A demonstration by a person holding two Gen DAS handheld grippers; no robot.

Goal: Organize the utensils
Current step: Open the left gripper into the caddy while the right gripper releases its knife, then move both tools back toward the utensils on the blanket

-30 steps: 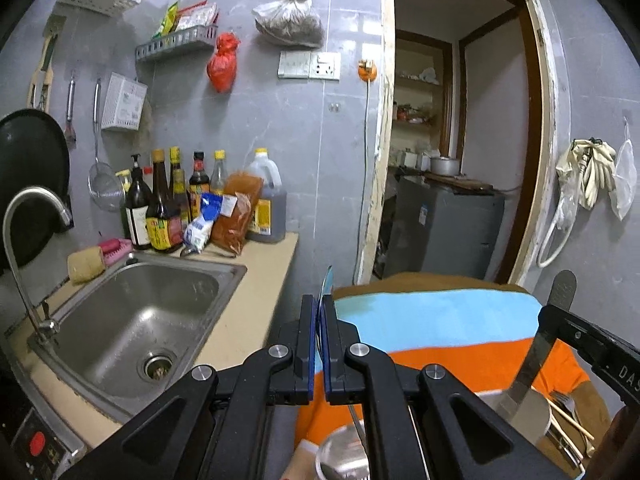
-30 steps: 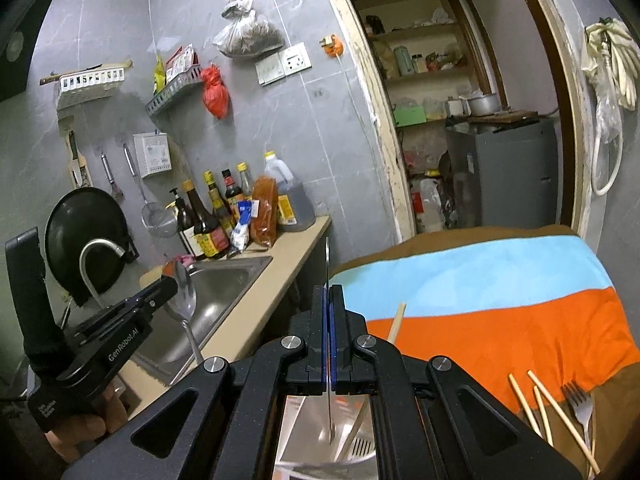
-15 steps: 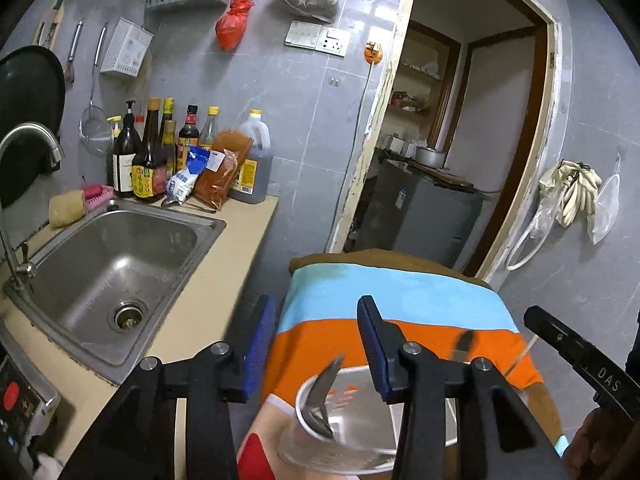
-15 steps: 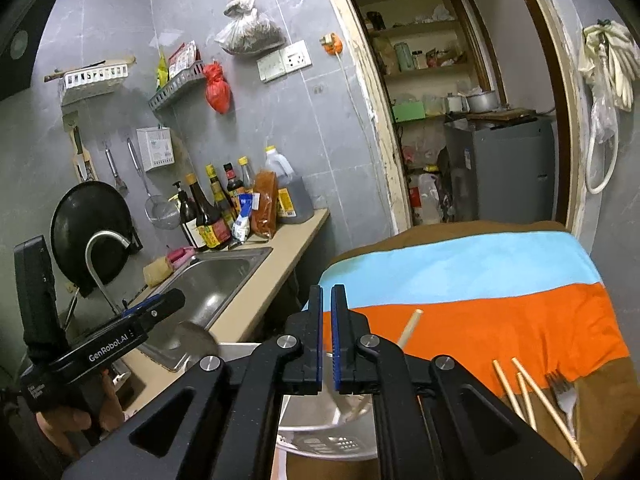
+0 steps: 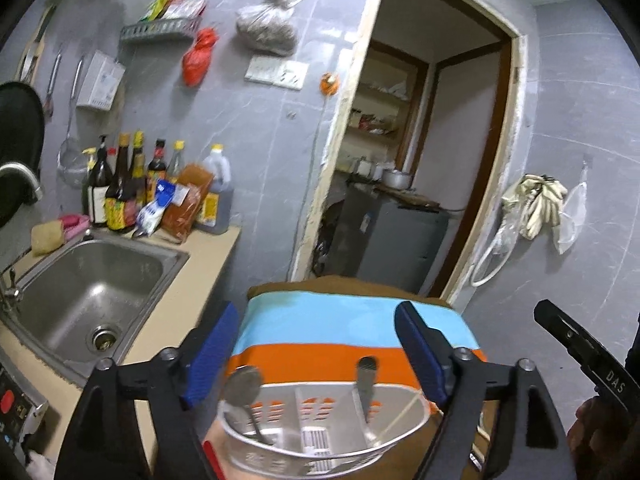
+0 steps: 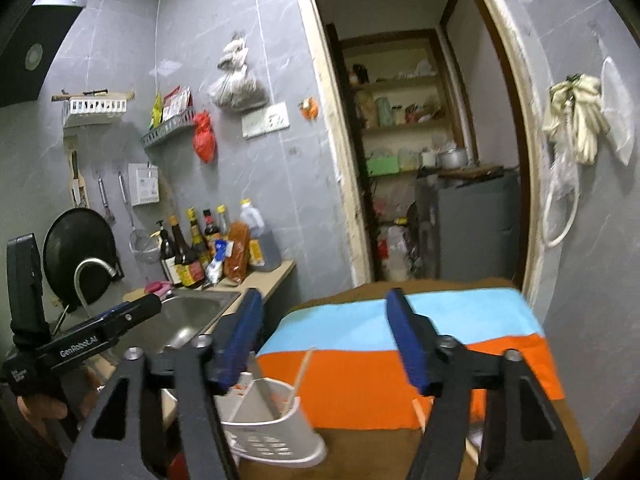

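A white slotted utensil caddy stands on the striped cloth, low in both wrist views. In its left slot a metal spoon stands bowl up. In the right slot are a flat-handled metal utensil and a chopstick. My left gripper hovers above the caddy, its jaws opening with nothing between them. The caddy sits left of and below my right gripper, with the chopstick leaning out of it. That gripper's jaws are also opening and hold nothing.
The table wears a blue, orange and brown cloth. A steel sink and its counter lie to the left, with sauce bottles at the back wall. A doorway opens behind the table. A tap and a black wok are at far left.
Both grippers were shut on utensils over the caddy. Both have let go, opened wide and lifted back. The spoon and the flat-handled utensil now stand in the caddy.
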